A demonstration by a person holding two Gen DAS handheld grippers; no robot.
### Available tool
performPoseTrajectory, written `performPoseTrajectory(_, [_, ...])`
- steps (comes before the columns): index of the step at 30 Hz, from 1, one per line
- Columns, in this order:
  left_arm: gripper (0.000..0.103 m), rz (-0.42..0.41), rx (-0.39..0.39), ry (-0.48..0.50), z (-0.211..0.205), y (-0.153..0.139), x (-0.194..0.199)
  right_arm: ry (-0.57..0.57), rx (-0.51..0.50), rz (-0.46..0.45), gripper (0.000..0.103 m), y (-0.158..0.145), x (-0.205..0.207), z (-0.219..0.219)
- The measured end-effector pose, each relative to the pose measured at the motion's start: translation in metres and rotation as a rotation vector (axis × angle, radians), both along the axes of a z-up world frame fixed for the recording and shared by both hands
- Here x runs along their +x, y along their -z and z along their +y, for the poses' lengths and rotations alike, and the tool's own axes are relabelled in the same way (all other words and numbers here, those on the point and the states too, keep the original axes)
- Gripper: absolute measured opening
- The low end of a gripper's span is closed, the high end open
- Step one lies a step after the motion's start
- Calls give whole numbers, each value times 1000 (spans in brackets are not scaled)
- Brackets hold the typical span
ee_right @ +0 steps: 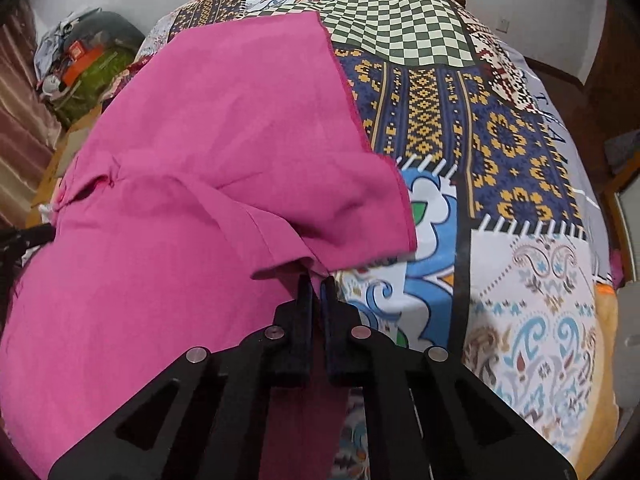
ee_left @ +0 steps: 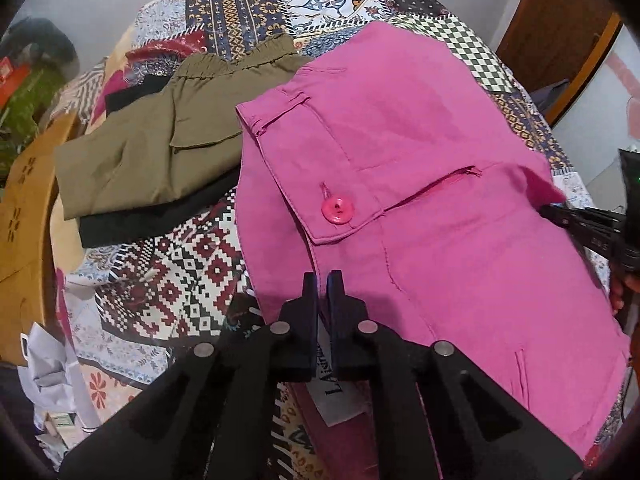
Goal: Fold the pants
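Note:
The pink pants (ee_left: 400, 152) lie on the patchwork bedspread (ee_left: 176, 280), waist end towards me, with a pink button (ee_left: 338, 210) and a zip pocket showing. My left gripper (ee_left: 323, 280) is shut on the pants' near edge beside a white label (ee_left: 332, 392). My right gripper (ee_right: 316, 284) is shut on a raised fold of the pink pants (ee_right: 200, 152). It also shows in the left wrist view (ee_left: 560, 212), at the pants' right edge.
Folded olive pants (ee_left: 160, 148) lie on a folded black garment (ee_left: 132, 220) at the left of the bed. A wooden headboard (ee_left: 24, 208) stands at far left. Bags and clutter (ee_right: 88, 68) sit beyond the bed. The bedspread (ee_right: 500, 160) spreads to the right.

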State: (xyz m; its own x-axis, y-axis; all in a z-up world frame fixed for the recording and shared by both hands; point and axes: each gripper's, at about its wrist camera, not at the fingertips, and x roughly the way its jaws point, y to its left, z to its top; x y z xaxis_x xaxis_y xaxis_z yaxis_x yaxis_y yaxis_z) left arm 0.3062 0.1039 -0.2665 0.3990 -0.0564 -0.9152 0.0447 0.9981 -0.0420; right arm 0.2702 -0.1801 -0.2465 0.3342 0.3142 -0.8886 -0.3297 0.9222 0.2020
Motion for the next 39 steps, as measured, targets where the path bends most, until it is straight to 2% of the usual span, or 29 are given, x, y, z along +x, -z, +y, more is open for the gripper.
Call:
performPoseTrajectory(2, [8, 5, -7, -4, 4, 2, 4, 2, -13, -3, 3, -1, -2, -3])
performPoseTrajectory(5, [9, 17, -57, -28, 12, -4, 4, -11, -49, -15, 5, -6, 3, 5])
performPoseTrajectory(8, [13, -8, -64, -39, 16, -16, -1, -29, -50, -31, 7, -15, 3, 7])
performPoseTrajectory(10, [26, -22, -69, -43, 17, -23, -3, -26, -43, -51, 7, -24, 1, 3])
performPoseTrajectory(13, [47, -46, -86, -57, 18, -31, -1, -10, -7, -83, 15, -37, 1, -6])
performPoseTrajectory(18, [58, -72, -96, -83, 17, -33, 18, 40, 60, -127, 35, -57, 11, -17])
performPoseTrajectory(20, [59, -65, -102, -91, 18, -29, 24, 63, 73, -143, 43, -61, 19, -15])
performPoseTrajectory(24, [59, -33, -111, -121, 21, -15, 40, 89, 90, -148, 44, -60, 31, -18])
performPoseTrajectory(26, [59, -29, -94, -139, 24, -10, 45, 101, 90, -141, 48, -54, 37, -19])
performPoseTrajectory(28, [59, -25, -120, -138, 26, -6, 48, 105, 85, -128, 50, -44, 46, -18])
performPoseTrajectory(33, [60, -15, -186, -130, 26, 1, 51, 103, 104, 5, 50, -4, 64, -14])
performPoseTrajectory(36, [60, -21, -177, -128, 21, 4, 53, 68, 98, 29, 50, 12, 63, -4])
performPoseTrajectory(37, [60, -21, -167, -122, 19, 6, 53, 60, 89, 18, 45, 13, 62, -2])
performPoseTrajectory(38, [59, -22, -161, -115, 17, 6, 54, 44, 70, 4, 32, 12, 60, 2])
performPoseTrajectory(39, [53, -29, -141, -101, 12, 7, 53, 32, 61, -1, 25, 12, 60, 4])
